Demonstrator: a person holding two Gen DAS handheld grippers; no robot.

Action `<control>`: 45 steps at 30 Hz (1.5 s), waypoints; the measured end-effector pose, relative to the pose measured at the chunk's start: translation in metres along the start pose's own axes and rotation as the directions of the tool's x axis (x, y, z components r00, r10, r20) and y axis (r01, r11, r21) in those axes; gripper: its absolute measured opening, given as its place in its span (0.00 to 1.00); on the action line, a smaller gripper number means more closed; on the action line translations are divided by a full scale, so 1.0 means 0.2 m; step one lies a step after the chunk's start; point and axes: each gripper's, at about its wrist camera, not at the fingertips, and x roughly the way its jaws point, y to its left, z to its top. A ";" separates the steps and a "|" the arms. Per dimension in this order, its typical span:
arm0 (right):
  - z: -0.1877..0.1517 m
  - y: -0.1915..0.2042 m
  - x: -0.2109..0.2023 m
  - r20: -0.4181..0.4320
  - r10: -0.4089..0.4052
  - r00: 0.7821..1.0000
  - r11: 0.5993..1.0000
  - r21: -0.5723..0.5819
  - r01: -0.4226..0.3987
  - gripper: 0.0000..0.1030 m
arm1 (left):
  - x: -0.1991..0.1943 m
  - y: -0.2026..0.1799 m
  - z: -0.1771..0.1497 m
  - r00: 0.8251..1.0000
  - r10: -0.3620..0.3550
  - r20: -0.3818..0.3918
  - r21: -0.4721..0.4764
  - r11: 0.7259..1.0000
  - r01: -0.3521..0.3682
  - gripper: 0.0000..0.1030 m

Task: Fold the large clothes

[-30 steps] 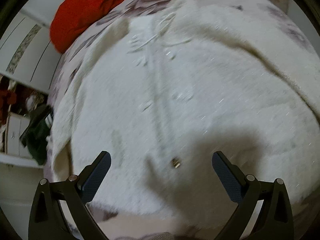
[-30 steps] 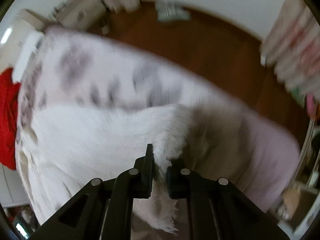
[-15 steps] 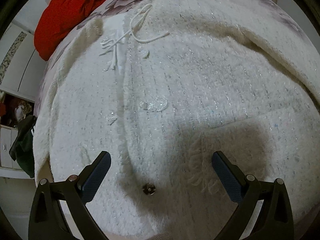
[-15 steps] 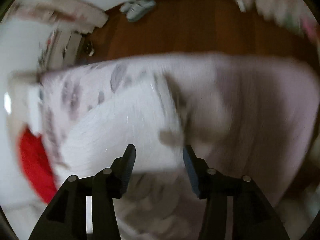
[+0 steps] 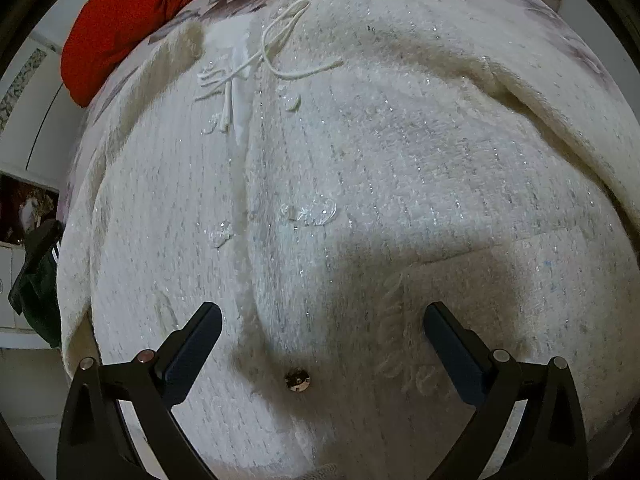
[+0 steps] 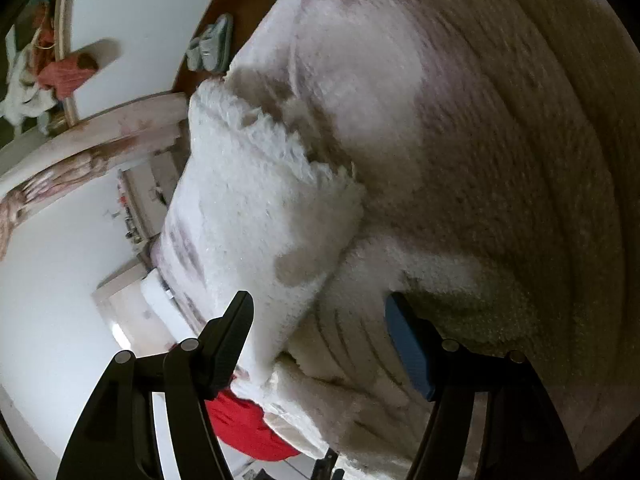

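Observation:
A large fuzzy white cardigan (image 5: 360, 168) lies spread on a floral bedspread (image 5: 568, 20), front up, with a white drawstring (image 5: 280, 48) near the collar and a metal snap button (image 5: 297, 381) near the hem. My left gripper (image 5: 322, 340) is open and empty, low over the hem, with the snap between its jaws. My right gripper (image 6: 320, 332) is open and empty, close over a fringed sleeve end of the cardigan (image 6: 260, 200) that lies folded across the garment.
A red garment (image 5: 132, 12) lies at the head of the bed; it also shows in the right wrist view (image 6: 244, 428). Dark clothes (image 5: 36, 280) hang off the bed's left side. Slippers (image 6: 210, 46) sit on the wooden floor beyond the bed.
My right gripper opened and let go of the fringed cardigan edge it held, then swung round over the sleeve. My left gripper moved in lower over the hem and stayed open.

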 end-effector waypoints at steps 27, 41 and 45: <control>0.19 0.43 0.25 -0.003 -0.256 0.967 0.899 -0.367 0.237 0.34 | 0.12 0.42 0.98 0.945 -0.281 0.165 -0.074 0.952 0.296 1.00; 0.25 0.57 0.41 0.031 -0.151 0.988 0.926 -0.345 0.153 0.59 | 0.33 0.42 1.22 0.851 -0.497 0.171 0.010 0.864 0.503 0.08; 0.26 0.59 0.38 0.053 -0.027 0.998 0.952 -0.303 0.042 0.59 | 0.46 0.58 1.19 0.857 -0.488 0.166 -0.108 0.855 0.508 0.08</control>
